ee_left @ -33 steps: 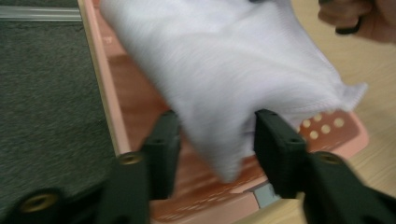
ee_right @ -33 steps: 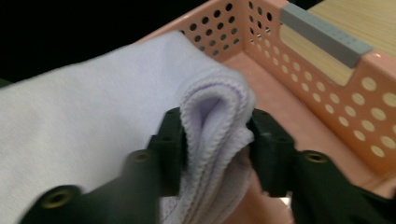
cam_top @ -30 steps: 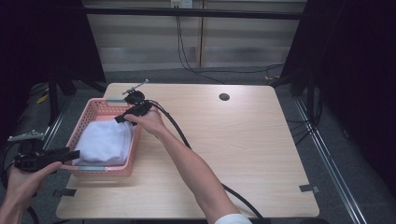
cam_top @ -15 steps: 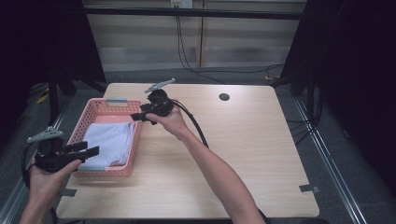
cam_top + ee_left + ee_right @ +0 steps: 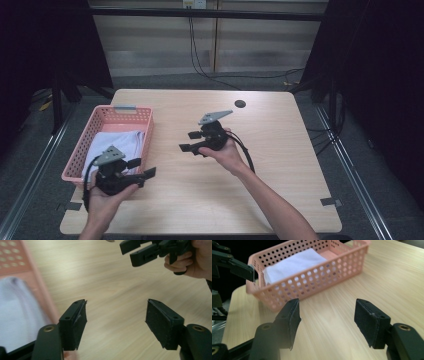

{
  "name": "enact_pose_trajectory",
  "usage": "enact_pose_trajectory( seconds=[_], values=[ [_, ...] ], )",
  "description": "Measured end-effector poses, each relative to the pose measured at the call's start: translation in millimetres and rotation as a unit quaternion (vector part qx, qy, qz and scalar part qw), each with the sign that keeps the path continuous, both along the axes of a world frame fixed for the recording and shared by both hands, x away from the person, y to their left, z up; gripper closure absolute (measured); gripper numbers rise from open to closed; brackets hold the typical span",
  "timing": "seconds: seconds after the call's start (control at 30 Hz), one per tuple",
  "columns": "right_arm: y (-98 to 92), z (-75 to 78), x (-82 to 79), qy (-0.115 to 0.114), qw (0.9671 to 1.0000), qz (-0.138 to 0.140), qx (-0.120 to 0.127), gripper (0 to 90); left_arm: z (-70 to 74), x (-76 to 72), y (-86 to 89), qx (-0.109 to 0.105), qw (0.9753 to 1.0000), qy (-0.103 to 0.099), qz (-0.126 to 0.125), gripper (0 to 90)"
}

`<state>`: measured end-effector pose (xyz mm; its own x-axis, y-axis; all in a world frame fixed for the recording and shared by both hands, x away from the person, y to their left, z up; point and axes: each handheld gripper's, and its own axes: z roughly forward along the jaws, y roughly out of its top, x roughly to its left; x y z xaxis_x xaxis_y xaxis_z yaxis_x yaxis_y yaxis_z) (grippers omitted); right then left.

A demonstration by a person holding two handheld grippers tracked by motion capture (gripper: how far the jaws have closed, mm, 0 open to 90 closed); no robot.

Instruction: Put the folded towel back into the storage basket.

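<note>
1. Cloth (image 5: 119, 144), white and folded, lying flat inside pink perforated basket (image 5: 107, 116) at the table's left edge; seen through the basket's holes in the right gripper view (image 5: 294, 262).
2. Left gripper (image 5: 146, 173) held just off the basket's near right corner, above the table, jaws spread wide with nothing between them; cloth behind and to its left, apart from the jaws.
3. In the left gripper view (image 5: 116, 323), bare wood between the two black pads, basket wall and pale cloth (image 5: 17, 315) at the left edge.
4. Right gripper (image 5: 187, 148) raised over the middle of the table, well apart from the basket, jaws likewise wide apart and empty, pointing toward the basket.
5. In the right gripper view (image 5: 327, 323), basket (image 5: 312, 285) beyond the open jaws, not touched by them.
6. Table (image 5: 280, 165) of light wood grain, with a small dark round hole (image 5: 240, 104) near the far edge.
7. Beyond the table, grey floor, cables (image 5: 200, 60) hanging down a pale back wall, dark curtains (image 5: 380, 75) on both sides.
</note>
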<state>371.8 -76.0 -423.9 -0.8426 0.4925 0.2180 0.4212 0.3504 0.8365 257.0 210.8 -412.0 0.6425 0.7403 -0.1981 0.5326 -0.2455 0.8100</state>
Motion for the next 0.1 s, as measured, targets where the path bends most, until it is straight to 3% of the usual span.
enact_pose_trajectory(
  seconds=[0.1],
  values=[
    [-17.2, -4.7, -11.3, 0.003, 1.0000, -0.002, 0.000, 36.5, -13.5, -8.0, -18.9, 0.008, 0.9998, 0.004, -0.017, 30.0]
  ],
)
